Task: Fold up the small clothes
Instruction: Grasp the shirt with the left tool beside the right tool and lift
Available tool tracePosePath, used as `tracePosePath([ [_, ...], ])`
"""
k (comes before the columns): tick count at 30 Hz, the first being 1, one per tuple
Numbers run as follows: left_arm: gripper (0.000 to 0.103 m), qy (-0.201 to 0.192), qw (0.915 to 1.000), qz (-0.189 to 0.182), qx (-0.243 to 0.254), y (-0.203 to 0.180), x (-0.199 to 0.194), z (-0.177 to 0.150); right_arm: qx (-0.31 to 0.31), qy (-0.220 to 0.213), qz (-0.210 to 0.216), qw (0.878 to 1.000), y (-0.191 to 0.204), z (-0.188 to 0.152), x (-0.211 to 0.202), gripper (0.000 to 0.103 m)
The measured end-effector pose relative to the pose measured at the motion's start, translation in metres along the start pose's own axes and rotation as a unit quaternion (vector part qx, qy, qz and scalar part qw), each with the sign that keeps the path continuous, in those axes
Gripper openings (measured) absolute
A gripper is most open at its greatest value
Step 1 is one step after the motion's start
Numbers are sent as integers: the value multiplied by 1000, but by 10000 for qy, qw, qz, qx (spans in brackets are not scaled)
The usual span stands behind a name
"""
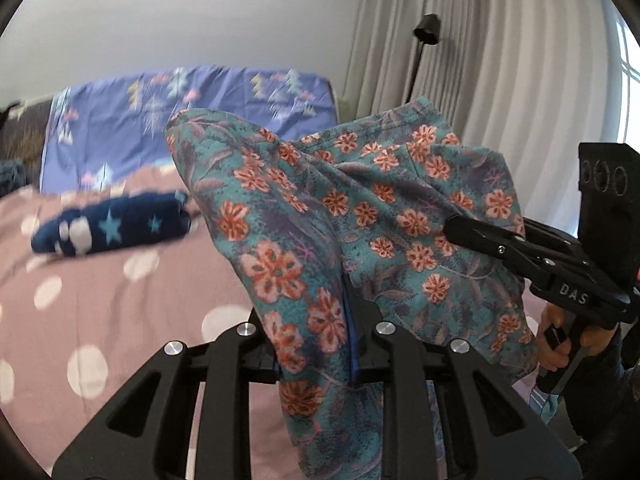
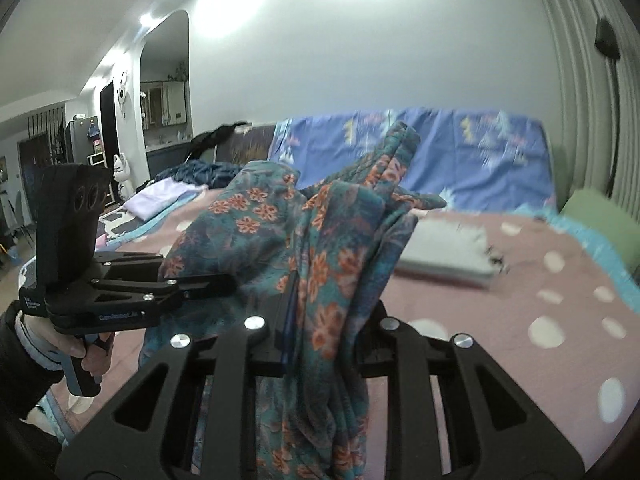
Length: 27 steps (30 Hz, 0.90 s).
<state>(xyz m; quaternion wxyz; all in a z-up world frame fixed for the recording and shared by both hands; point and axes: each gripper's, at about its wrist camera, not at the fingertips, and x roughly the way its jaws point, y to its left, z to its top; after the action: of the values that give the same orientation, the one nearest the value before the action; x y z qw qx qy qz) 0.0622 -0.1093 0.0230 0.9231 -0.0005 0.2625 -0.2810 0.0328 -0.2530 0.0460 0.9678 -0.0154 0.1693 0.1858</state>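
Floral garment [image 1: 320,208]: centre frame, hanging above pink dotted bed [image 1: 100,320].
Left gripper [image 1: 316,340]: clamped on cloth.
Right gripper [image 2: 320,320]: clamped likewise.
Technique: spread grippers apart, tension fabric evenly, then lower flat.

The teal floral-print cotton garment [image 1: 360,216] is hanging between both grippers and blocking most of the middle of each view, with the right gripper [image 1: 450,226] clamping its far edge. On the pink polka-dot bedsheet [image 1: 100,320], a folded navy star-print cloth [image 1: 112,226] is occupying the left side, while a folded grey cloth [image 2: 444,258] is lying to the right. Bare sheet is lying open between these 2 piles, beneath the garment.
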Motion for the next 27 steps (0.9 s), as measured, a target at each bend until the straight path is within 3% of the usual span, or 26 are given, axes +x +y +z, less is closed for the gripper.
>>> tracePosePath([
  [6,23,-247,9985,52,491,-34,-1,29,-98,-328,-232,9991,-16,19,-28,22],
  [15,23,-520,9948,60,872,-53,24,90,197,-693,-375,9967,-69,56,-35,22],
  [20,24,-602,9907,173,1209,-59,56,127,355,-799,-515,9948,-100,80,-15,21],
  [27,24,-394,9901,402,1286,-35,116,181,411,-650,-813,9937,-143,114,48,21],
])
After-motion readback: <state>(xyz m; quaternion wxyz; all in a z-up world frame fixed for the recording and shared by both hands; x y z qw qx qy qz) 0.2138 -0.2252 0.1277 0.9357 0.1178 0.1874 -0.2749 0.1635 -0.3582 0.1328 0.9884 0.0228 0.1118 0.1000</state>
